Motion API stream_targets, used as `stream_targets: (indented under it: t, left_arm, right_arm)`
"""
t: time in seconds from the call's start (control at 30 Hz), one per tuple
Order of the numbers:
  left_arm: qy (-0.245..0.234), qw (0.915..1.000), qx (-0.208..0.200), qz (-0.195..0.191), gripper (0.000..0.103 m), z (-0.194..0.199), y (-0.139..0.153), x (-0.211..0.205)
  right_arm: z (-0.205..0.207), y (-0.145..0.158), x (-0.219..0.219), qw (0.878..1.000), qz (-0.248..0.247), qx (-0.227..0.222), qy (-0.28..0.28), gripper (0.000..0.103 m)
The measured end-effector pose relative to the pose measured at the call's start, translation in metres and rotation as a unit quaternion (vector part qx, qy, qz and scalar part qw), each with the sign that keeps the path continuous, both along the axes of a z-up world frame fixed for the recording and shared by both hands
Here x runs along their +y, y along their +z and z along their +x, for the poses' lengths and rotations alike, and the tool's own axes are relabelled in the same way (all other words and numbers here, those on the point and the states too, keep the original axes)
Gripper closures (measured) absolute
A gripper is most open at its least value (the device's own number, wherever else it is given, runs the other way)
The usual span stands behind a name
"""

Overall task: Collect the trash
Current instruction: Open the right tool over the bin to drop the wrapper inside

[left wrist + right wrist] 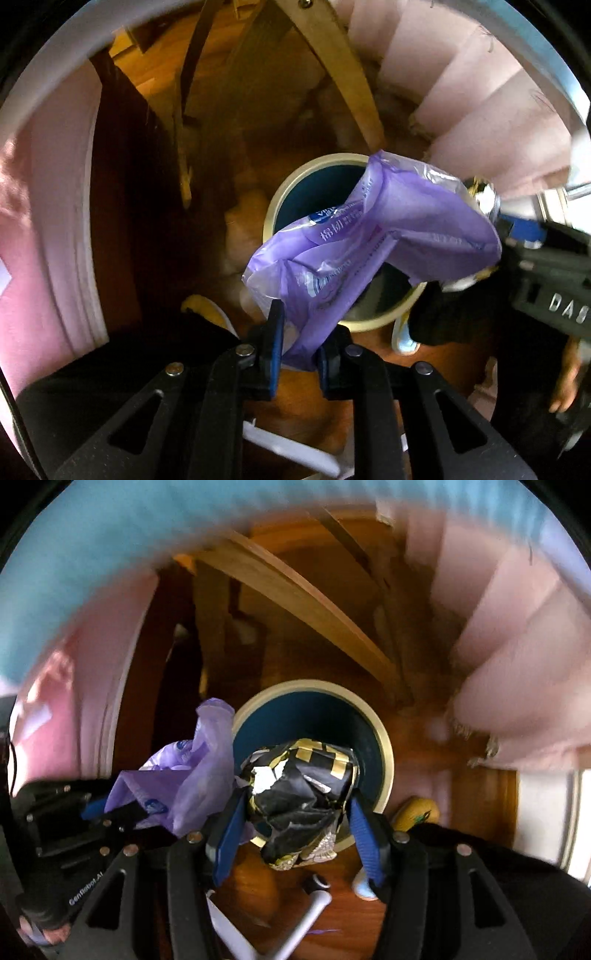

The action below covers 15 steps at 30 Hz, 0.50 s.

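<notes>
The left claw (299, 354) points down and pinches the bottom end of a purple plastic wrapper (369, 243). Its two fingers are squeezed close on the thin plastic, and the rest of the wrapper hangs loose over the round bin (275, 206). The bin stands on the wooden floor (303, 406), near a pink curtain (461, 110) and some wooden legs (347, 74). The bin is dark blue inside with a pale rim, and its mouth is open at the top.

The right claw (295, 812) holds a crumpled black and gold paper ball (299, 786). Its blue pads (364, 838) sit wider apart, because the ball is fat, and they press on it from both sides. The ball hangs right above the mouth of the bin (386, 760). In the right wrist view the purple wrapper (192, 775) shows just beside the ball, over the bin's left rim.

Both pieces of trash are held over the bin so they can fall straight in. The wrapper is floppy and light, so it may drift and catch on the rim when it is let go. The ball is heavier and will likely drop cleanly. The next step is probably to let go of both.

A shoe (417, 812) rests on the floor beside the bin.
</notes>
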<state>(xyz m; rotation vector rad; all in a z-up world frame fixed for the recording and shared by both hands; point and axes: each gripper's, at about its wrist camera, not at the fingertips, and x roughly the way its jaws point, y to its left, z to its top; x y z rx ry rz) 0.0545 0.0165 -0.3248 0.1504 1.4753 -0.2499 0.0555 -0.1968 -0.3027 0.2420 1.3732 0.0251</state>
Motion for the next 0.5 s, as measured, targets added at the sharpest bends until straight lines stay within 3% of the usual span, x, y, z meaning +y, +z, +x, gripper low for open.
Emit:
stream_targets:
  t: [0.1, 0.17, 0.27, 0.33, 0.43, 0.5]
  left_arm:
    - [-0.007, 0.9999, -0.005, 0.011, 0.088, 0.0, -0.008, -0.012]
    - [-0.013, 0.9998, -0.009, 0.014, 0.082, -0.002, -0.008, -0.023]
    - [-0.015, 0.9996, -0.017, 0.016, 0.063, -0.001, -0.01, -0.03]
    - [-0.013, 0.9995, -0.025, 0.016, 0.04, 0.001, -0.011, -0.034]
    - [-0.01, 0.9996, -0.026, 0.01, 0.019, 0.003, -0.015, -0.03]
    - [-0.009, 0.9995, -0.027, 0.01, 0.016, 0.003, -0.015, -0.031]
  right_arm:
    - [0.0, -0.018, -0.008, 0.999, 0.016, 0.014, -0.025, 0.046]
    - [0.004, -0.024, -0.01, 0.999, 0.018, 0.019, -0.03, 0.046]
    - [0.006, -0.025, -0.008, 0.999, 0.017, 0.012, -0.025, 0.039]
    - [0.008, -0.024, -0.005, 1.0, 0.015, 0.01, -0.019, 0.03]
    - [0.008, -0.031, -0.003, 1.0, 0.007, 0.013, -0.01, 0.028]
    - [0.009, -0.032, -0.002, 1.0, 0.001, 0.011, -0.009, 0.025]
